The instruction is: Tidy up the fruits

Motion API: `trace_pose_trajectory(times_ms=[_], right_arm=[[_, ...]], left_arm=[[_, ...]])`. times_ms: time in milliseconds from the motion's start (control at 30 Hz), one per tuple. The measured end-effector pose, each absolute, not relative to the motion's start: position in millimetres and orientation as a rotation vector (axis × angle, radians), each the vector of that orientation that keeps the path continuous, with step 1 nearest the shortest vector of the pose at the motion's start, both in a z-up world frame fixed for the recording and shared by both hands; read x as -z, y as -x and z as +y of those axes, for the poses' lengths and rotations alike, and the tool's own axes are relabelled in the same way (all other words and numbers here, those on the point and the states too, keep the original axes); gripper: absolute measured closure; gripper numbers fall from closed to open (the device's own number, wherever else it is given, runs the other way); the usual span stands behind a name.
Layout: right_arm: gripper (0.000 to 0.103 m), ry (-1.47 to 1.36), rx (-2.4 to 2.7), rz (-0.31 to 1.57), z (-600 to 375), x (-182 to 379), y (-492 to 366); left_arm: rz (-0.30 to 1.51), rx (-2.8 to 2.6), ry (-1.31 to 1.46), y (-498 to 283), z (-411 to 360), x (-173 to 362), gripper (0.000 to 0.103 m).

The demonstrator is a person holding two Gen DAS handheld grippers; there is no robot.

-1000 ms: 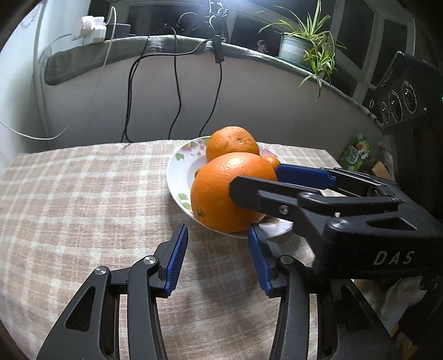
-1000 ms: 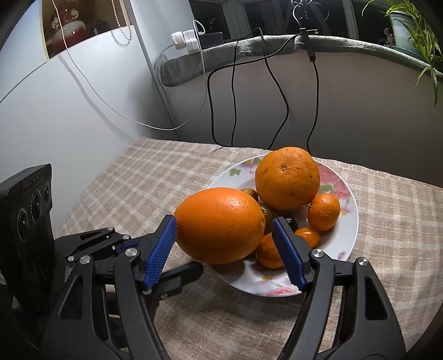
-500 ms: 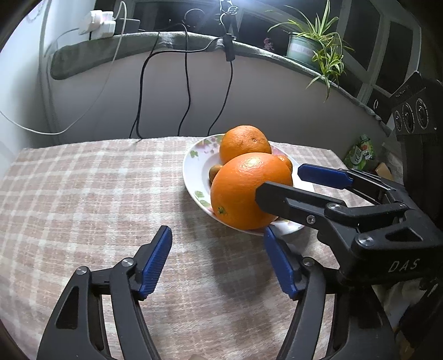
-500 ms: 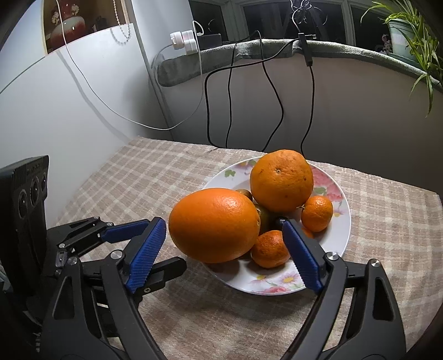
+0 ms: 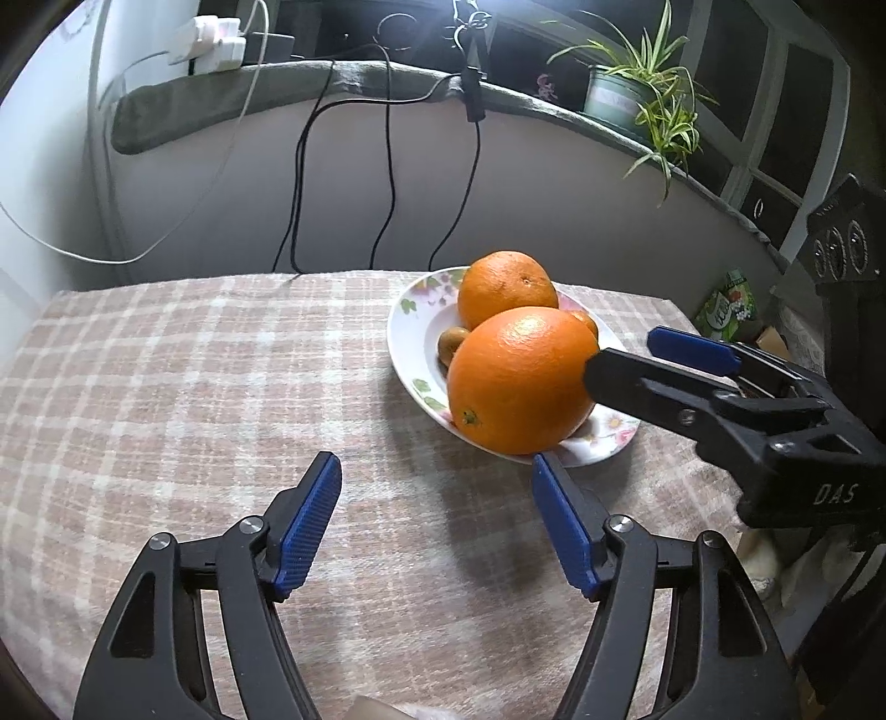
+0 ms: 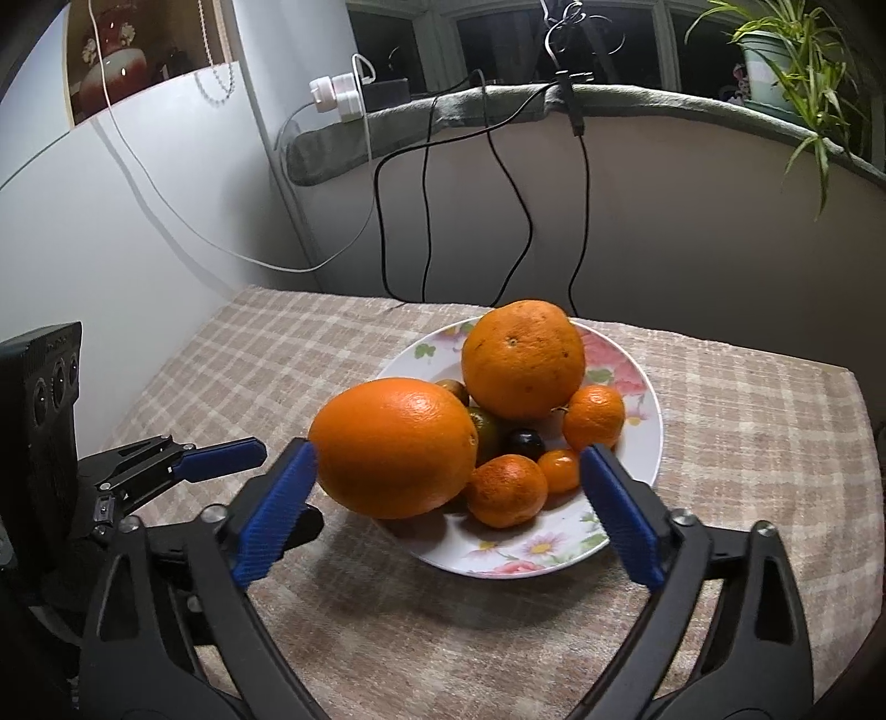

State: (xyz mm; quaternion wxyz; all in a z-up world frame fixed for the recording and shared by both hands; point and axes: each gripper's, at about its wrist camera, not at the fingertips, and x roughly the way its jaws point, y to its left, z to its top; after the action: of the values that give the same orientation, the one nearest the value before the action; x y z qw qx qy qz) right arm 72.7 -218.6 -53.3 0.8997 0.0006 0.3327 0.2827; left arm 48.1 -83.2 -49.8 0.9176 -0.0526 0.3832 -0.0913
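Note:
A white flowered plate (image 6: 637, 487) (image 5: 410, 332) on the checked tablecloth holds a large orange (image 6: 393, 446) (image 5: 520, 379) at its near-left rim, a second large orange (image 6: 523, 357) (image 5: 506, 288) behind it, and several small mandarins and dark fruits (image 6: 506, 490). My right gripper (image 6: 448, 509) is open, its jaws wide on either side of the front of the plate; the left pad (image 6: 274, 512) is at the large orange's side. My left gripper (image 5: 437, 520) is open and empty over the cloth, left of the plate.
The checked tablecloth (image 5: 194, 387) covers the table. Black cables (image 6: 498, 183) hang down the wall behind. A padded ledge (image 5: 277, 94) carries a power strip (image 5: 213, 39) and a potted plant (image 5: 631, 94). A green packet (image 5: 725, 307) lies beyond the table's right edge.
My right gripper has opened and let go of the large orange, which now rests on the plate's rim. My left gripper has opened wider and drawn back from the plate.

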Motion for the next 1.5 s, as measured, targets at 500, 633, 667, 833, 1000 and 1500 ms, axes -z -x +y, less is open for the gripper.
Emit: trace_pose_trajectory(times_ms=[500,633,667,833,1000,1500], right_arm=[[0.004,0.065,-0.494,0.637,-221,43,-55],[0.004,0.035,-0.466,0.629,-232,41,-50],[0.003,0.028,-0.456,0.625,-235,40,-48],[0.001,0.000,-0.413,0.617,-247,40,-40],[0.000,-0.012,-0.380,0.621,-253,42,-33],[0.000,-0.003,-0.305,0.626,-257,45,-23]], left_arm=[[0.739,0.145,0.064,-37,-77,34,0.023],[0.739,0.129,0.062,-33,-74,33,0.023],[0.740,0.126,0.061,-32,-73,33,0.023],[0.728,0.108,0.059,-25,-70,30,0.023],[0.724,0.101,0.054,-19,-70,27,0.020],[0.724,0.092,0.052,-13,-70,26,0.020]])
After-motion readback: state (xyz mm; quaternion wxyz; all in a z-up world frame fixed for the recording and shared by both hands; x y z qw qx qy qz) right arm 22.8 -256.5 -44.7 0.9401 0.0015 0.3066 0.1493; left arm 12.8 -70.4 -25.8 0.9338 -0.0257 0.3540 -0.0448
